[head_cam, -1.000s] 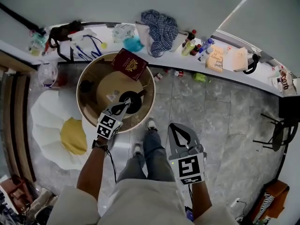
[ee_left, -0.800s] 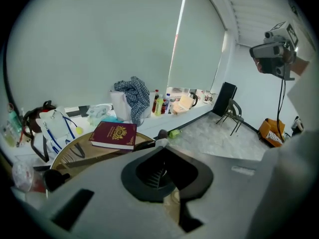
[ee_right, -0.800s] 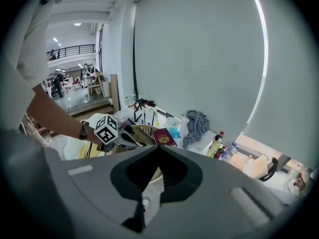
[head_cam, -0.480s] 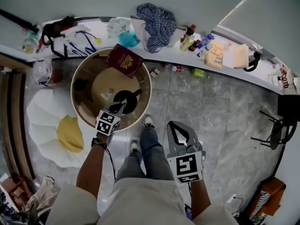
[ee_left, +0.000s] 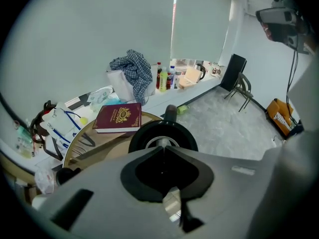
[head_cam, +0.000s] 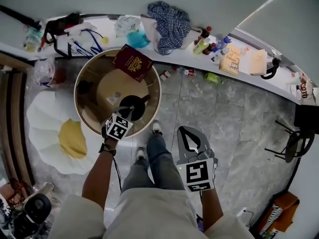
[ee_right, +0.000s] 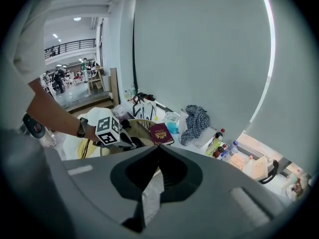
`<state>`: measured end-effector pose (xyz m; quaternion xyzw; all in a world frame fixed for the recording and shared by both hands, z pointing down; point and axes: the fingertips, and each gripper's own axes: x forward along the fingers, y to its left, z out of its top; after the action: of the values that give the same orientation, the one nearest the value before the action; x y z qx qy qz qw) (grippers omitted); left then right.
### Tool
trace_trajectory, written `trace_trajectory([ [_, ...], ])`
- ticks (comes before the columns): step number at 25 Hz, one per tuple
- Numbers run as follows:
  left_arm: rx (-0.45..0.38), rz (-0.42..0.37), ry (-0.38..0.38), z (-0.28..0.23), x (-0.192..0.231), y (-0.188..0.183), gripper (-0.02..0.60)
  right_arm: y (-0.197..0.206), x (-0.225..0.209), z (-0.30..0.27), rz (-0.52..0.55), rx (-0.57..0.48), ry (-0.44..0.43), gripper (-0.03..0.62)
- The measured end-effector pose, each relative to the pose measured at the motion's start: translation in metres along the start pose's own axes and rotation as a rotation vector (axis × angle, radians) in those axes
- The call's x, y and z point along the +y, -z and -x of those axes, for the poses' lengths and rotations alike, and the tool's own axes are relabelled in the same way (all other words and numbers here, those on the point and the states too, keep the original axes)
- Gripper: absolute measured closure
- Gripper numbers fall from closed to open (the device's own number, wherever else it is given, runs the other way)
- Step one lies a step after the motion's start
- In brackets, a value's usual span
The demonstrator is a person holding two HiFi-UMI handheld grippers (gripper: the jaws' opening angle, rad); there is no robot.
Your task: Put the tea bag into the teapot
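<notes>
A black teapot (head_cam: pixel 133 106) stands open on the round wooden table (head_cam: pixel 89 118); it also fills the middle of the left gripper view (ee_left: pixel 162 133). My left gripper (head_cam: pixel 128 113) hovers at the teapot's near rim. Its jaws are shut (ee_left: pixel 162 147), tips meeting just above the opening, and I cannot make out anything between them. A small pale packet (head_cam: pixel 115 99), perhaps the tea bag, lies on the table left of the teapot. My right gripper (head_cam: pixel 183 132) is shut and empty over the floor by the person's legs, its tips together (ee_right: pixel 158 146).
A maroon book (head_cam: pixel 132 62) lies on the table's far edge. A small black lid (head_cam: pixel 84 87) sits at the table's left. Behind, a white ledge (head_cam: pixel 189 59) carries a checked cloth (head_cam: pixel 170 21), bottles and bags. A white and yellow flower-shaped cushion (head_cam: pixel 60 133) lies left.
The head camera has shifted a little. My left gripper stays shut at the teapot's near rim, and the right gripper has not moved.
</notes>
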<state>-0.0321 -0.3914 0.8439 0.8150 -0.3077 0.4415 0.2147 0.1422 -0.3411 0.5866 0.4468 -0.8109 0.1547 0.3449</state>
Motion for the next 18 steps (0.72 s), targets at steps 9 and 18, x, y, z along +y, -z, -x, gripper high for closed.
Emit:
trace_trajectory([
  [9,0.005,0.041,-0.01,-0.001,-0.004,0.001,0.523,0.008,-0.018,-0.008,-0.027,0.036,0.002,0.588],
  [18,-0.012,0.129,-0.064,0.022,0.001,0.012,0.517,0.009,-0.012,-0.014,-0.026,0.026,-0.017,0.588],
])
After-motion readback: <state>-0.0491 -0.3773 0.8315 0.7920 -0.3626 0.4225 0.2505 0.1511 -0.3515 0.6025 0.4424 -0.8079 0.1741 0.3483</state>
